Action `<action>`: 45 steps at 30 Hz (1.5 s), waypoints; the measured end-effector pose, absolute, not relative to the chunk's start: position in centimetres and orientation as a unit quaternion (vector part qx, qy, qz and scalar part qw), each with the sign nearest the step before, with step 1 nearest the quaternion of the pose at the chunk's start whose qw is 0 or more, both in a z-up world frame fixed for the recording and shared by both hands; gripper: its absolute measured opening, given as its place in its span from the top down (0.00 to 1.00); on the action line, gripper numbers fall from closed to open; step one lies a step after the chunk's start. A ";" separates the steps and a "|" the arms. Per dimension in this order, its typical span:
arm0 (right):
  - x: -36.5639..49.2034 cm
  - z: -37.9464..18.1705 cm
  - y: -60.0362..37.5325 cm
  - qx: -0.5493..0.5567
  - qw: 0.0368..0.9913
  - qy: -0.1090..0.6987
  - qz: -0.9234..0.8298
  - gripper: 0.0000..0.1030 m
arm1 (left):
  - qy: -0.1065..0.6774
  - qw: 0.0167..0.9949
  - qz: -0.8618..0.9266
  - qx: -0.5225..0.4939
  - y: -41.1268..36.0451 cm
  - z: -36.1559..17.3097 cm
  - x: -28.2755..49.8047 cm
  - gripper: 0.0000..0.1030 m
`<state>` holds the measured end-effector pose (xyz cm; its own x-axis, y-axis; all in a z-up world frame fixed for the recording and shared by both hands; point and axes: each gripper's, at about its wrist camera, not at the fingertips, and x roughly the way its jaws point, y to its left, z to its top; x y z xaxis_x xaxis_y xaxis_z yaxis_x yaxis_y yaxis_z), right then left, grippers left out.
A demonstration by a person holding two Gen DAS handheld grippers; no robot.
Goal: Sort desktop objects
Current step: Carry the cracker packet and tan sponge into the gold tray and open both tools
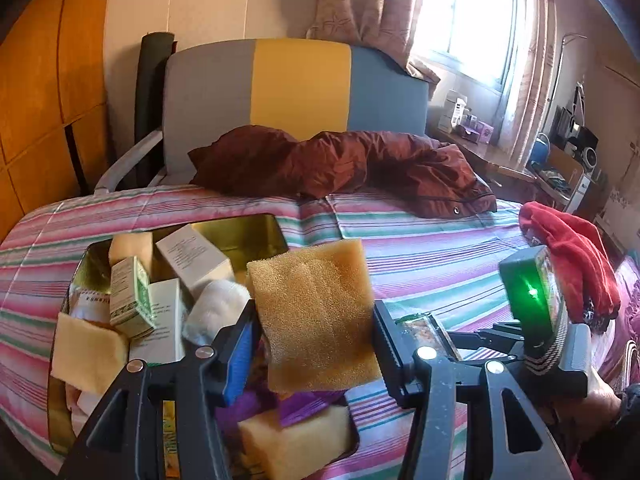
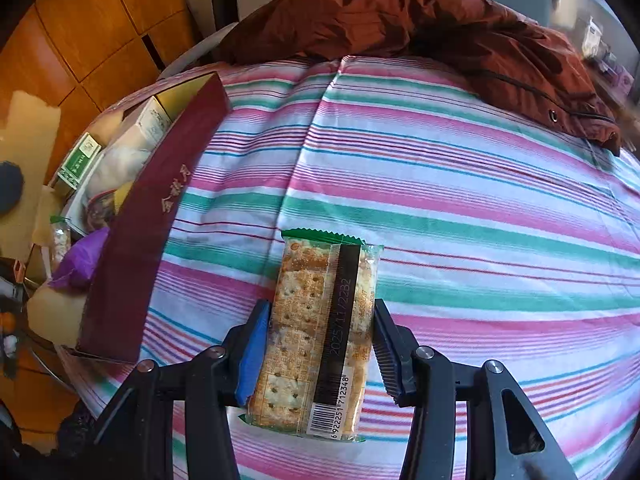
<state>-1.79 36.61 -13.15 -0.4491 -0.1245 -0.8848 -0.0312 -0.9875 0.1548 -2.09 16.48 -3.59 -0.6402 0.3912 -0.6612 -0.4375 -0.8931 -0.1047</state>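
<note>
My left gripper is shut on a tan sponge and holds it above the right end of a gold-lined box on the striped bed cover. The box holds white cartons, a green-and-white carton, yellow sponges, a white cloth and a purple bag. My right gripper is shut on a packet of crackers above the bed cover, right of the box's dark red wall. The right gripper also shows in the left wrist view, to the right of the sponge.
A dark red jacket lies across the far side of the bed. A red cloth lies at the right edge. A grey, yellow and blue chair back stands behind. A cluttered desk stands by the window.
</note>
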 end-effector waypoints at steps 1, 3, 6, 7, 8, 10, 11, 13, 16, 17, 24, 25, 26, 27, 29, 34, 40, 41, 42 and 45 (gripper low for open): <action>-1.7 -13.1 36.4 0.523 0.029 -0.078 -0.849 0.52 | 0.031 0.227 0.906 -0.357 16.2 -3.6 -2.1 0.47; -1.6 -13.0 36.1 0.521 0.032 -0.085 -0.849 0.52 | 0.025 0.223 0.905 -0.361 15.6 -3.8 -2.1 0.47; -1.4 -12.9 35.4 0.517 0.033 -0.091 -0.851 0.52 | 0.017 0.217 0.906 -0.363 14.8 -3.9 -2.3 0.47; -1.3 -12.9 35.3 0.515 0.033 -0.093 -0.852 0.52 | 0.016 0.214 0.907 -0.362 14.5 -3.9 -2.4 0.47; -1.2 -12.7 35.2 0.512 0.032 -0.093 -0.853 0.52 | 0.013 0.211 0.908 -0.362 14.0 -3.9 -2.4 0.47; -1.1 -12.2 34.8 0.506 0.033 -0.099 -0.856 0.52 | 0.005 0.206 0.908 -0.364 13.3 -3.9 -2.6 0.47; -1.0 -11.9 34.7 0.503 0.034 -0.100 -0.858 0.52 | 0.001 0.203 0.909 -0.364 12.8 -3.8 -2.6 0.47; -0.9 -11.3 34.4 0.496 0.037 -0.103 -0.861 0.52 | -0.010 0.194 0.912 -0.362 11.5 -3.6 -2.8 0.47; -0.9 -9.8 33.8 0.479 0.042 -0.109 -0.870 0.52 | -0.026 0.176 0.917 -0.358 9.1 -3.3 -3.0 0.47; -0.9 -9.1 33.4 0.472 0.048 -0.112 -0.873 0.52 | -0.031 0.167 0.918 -0.357 8.3 -3.2 -3.1 0.47; -1.9 -5.8 29.8 0.439 0.107 -0.109 -0.885 0.52 | -0.068 0.115 0.920 -0.369 3.0 -4.0 -3.5 0.47; -2.1 -5.4 29.3 0.437 0.115 -0.108 -0.886 0.52 | -0.070 0.113 0.919 -0.372 2.6 -4.2 -3.5 0.47; -2.5 -5.1 28.6 0.434 0.123 -0.106 -0.886 0.52 | -0.073 0.114 0.917 -0.375 2.5 -4.3 -3.4 0.47; -2.7 -5.0 28.2 0.434 0.129 -0.105 -0.886 0.52 | -0.075 0.118 0.915 -0.378 2.4 -4.5 -3.4 0.47; -3.3 -4.9 27.2 0.433 0.138 -0.102 -0.885 0.52 | -0.072 0.126 0.914 -0.380 2.9 -4.7 -3.3 0.47; -5.2 -4.7 25.1 0.436 0.153 -0.099 -0.881 0.52 | -0.063 0.149 0.912 -0.377 4.7 -4.6 -4.0 0.47; -8.6 -5.2 24.4 0.446 0.153 -0.114 -0.875 0.52 | -0.048 0.162 0.905 -0.391 7.1 -5.7 -5.9 0.47; -9.0 -5.3 24.4 0.448 0.152 -0.115 -0.874 0.52 | -0.047 0.163 0.903 -0.394 7.4 -6.0 -6.2 0.47; -9.7 -5.4 24.3 0.450 0.150 -0.115 -0.873 0.52 | -0.041 0.161 0.904 -0.394 7.7 -6.1 -6.4 0.47; -11.0 -5.5 24.2 0.453 0.144 -0.111 -0.873 0.52 | -0.031 0.160 0.904 -0.395 8.3 -6.6 -6.7 0.47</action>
<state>-10.97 24.17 -5.55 -0.5474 -0.3521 -0.7592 0.1518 -0.9339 0.3237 -6.67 8.32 -6.58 -0.6364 0.3140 -0.7046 -0.2643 -0.9469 -0.1832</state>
